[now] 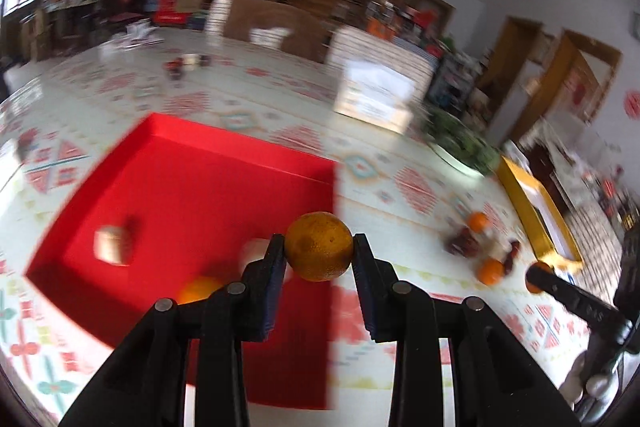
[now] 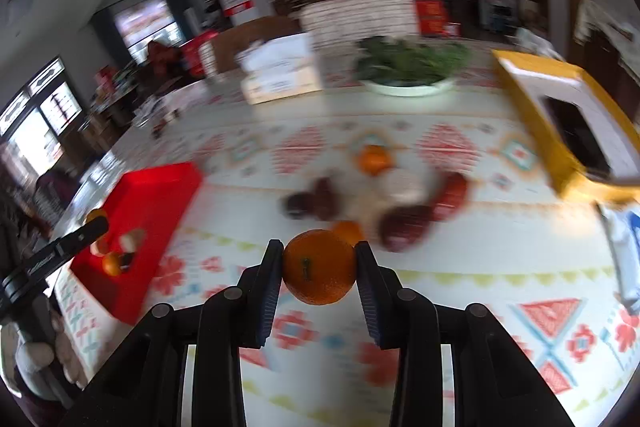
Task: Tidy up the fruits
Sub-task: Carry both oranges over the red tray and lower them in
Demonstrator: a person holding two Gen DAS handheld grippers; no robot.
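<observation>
My left gripper [image 1: 319, 247] is shut on a dull orange [image 1: 319, 246], held above the right edge of the red tray [image 1: 192, 187]. The tray holds a pale fruit [image 1: 113, 245] and another orange [image 1: 199, 289]. My right gripper [image 2: 319, 267] is shut on a bright orange [image 2: 319, 267] above the patterned tablecloth. Beyond it lies a blurred pile of fruit: an orange [image 2: 374, 159], dark red fruits [image 2: 404, 227] and a pale one [image 2: 402, 183]. The red tray shows at the left of the right wrist view [image 2: 148, 195].
A yellow box [image 2: 560, 115] stands at the right. A white bowl of greens [image 2: 408, 71] and a cardboard box [image 2: 280, 75] sit at the table's far side. Both views are motion-blurred.
</observation>
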